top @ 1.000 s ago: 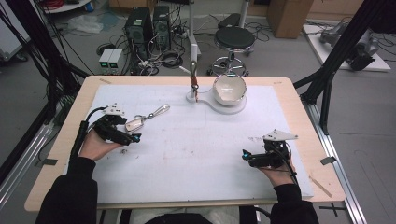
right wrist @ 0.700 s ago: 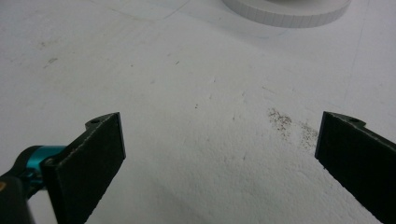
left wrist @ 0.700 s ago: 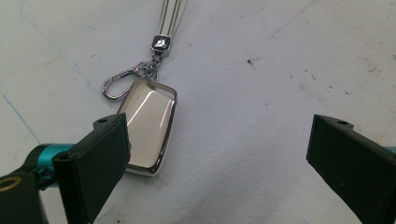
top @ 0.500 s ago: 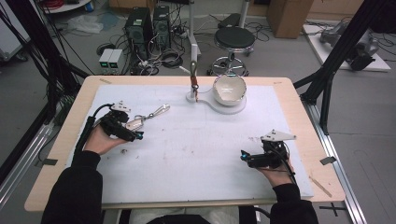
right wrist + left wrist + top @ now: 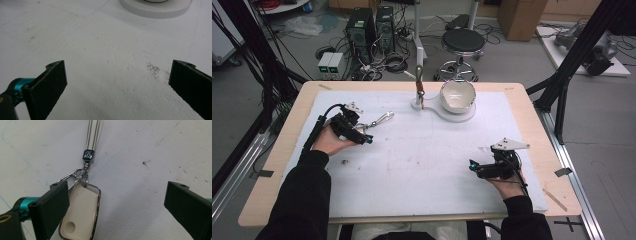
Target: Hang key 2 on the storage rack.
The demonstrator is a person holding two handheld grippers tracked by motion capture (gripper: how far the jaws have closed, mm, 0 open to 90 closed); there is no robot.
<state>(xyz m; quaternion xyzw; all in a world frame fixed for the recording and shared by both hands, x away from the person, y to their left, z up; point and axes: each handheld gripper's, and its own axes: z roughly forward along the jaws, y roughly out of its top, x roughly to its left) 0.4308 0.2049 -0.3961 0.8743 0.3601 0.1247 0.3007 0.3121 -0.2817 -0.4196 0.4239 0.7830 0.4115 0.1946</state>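
Observation:
A keychain lies on the white mat (image 5: 412, 160) at the left: a cream fob with a metal rim (image 5: 80, 217), a swivel clasp (image 5: 79, 173) and a striped metal strap (image 5: 93, 132) with a small emblem. In the high view the keychain (image 5: 379, 120) rests just beyond my left gripper (image 5: 364, 131). My left gripper (image 5: 115, 207) is open and low over the mat, its left jaw right beside the fob and the right jaw far off it. My right gripper (image 5: 474, 167) stands open over bare mat at the front right, with nothing between the jaws of the right gripper (image 5: 117, 85).
A white bowl (image 5: 457, 94) sits on a round white base (image 5: 459, 116) at the back middle, whose edge (image 5: 156, 7) shows in the right gripper view. A small upright stand with a clip (image 5: 419, 85) rises left of it. Wooden table edges (image 5: 277, 165) frame the mat.
My left gripper has moved right and forward up to the keychain, so the fob now sits beside its left jaw. The right gripper has hardly moved.

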